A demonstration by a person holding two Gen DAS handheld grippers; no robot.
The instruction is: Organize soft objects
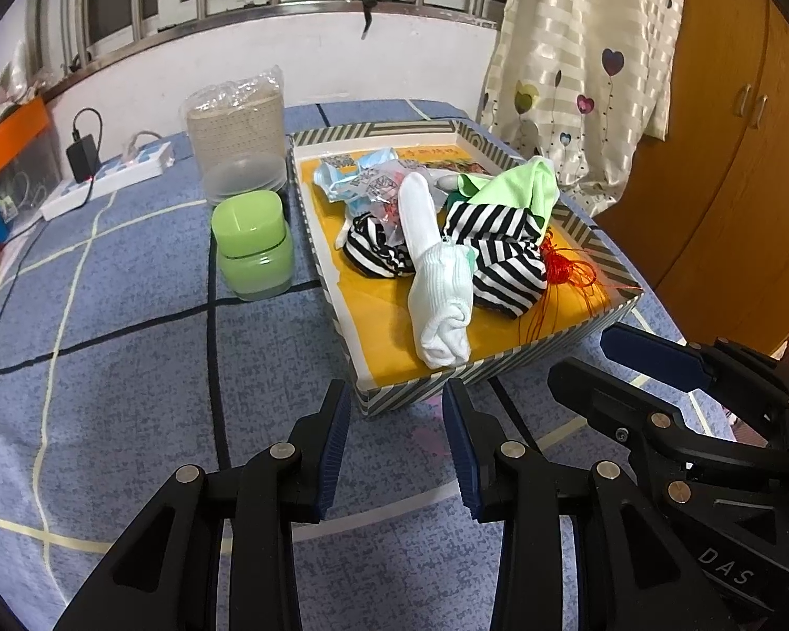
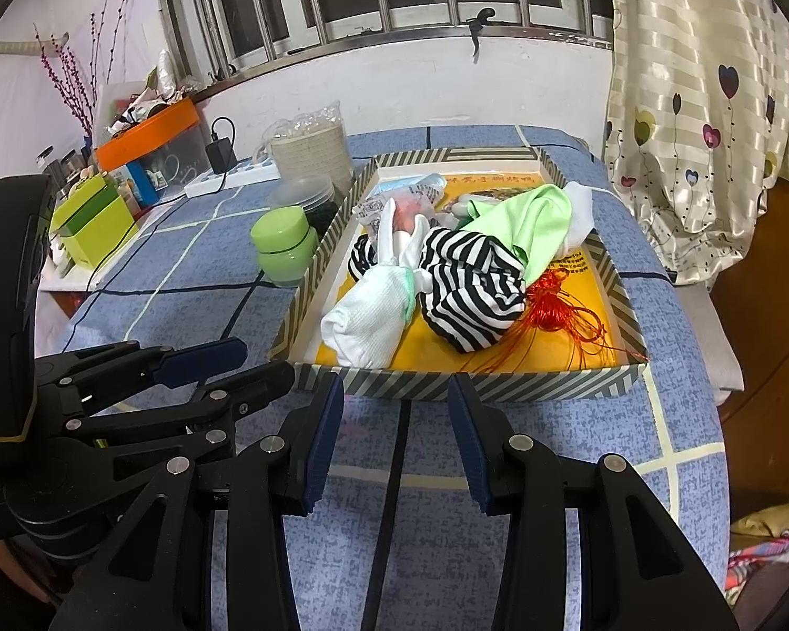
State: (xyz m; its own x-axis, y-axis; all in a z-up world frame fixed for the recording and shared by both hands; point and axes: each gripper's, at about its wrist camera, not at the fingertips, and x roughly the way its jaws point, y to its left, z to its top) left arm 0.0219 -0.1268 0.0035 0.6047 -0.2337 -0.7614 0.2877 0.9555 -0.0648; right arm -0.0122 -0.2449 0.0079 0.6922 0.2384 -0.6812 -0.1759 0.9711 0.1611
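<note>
A shallow striped-rim box (image 1: 415, 389) (image 2: 447, 384) with a yellow floor holds a pile of soft things. A white sock (image 1: 436, 289) (image 2: 368, 315) lies at the front, beside black-and-white striped cloth (image 1: 499, 252) (image 2: 468, 289). Light green cloth (image 1: 521, 184) (image 2: 531, 221) rests on top, a red tassel cord (image 1: 568, 268) (image 2: 557, 305) lies at the right, and face masks in wrappers (image 1: 352, 179) (image 2: 410, 194) sit at the back. My left gripper (image 1: 397, 447) (image 2: 226, 363) stands open and empty just before the box's near rim. My right gripper (image 2: 394, 441) (image 1: 594, 352) is likewise open and empty, right of the left one.
A green lidded jar (image 1: 252, 247) (image 2: 284, 247) stands left of the box, with clear plastic tubs (image 1: 236, 136) (image 2: 310, 158) behind it. A power strip with a charger (image 1: 105, 173) (image 2: 226, 168) lies at the back left. A curtain (image 1: 578, 68) (image 2: 699, 121) hangs at the right.
</note>
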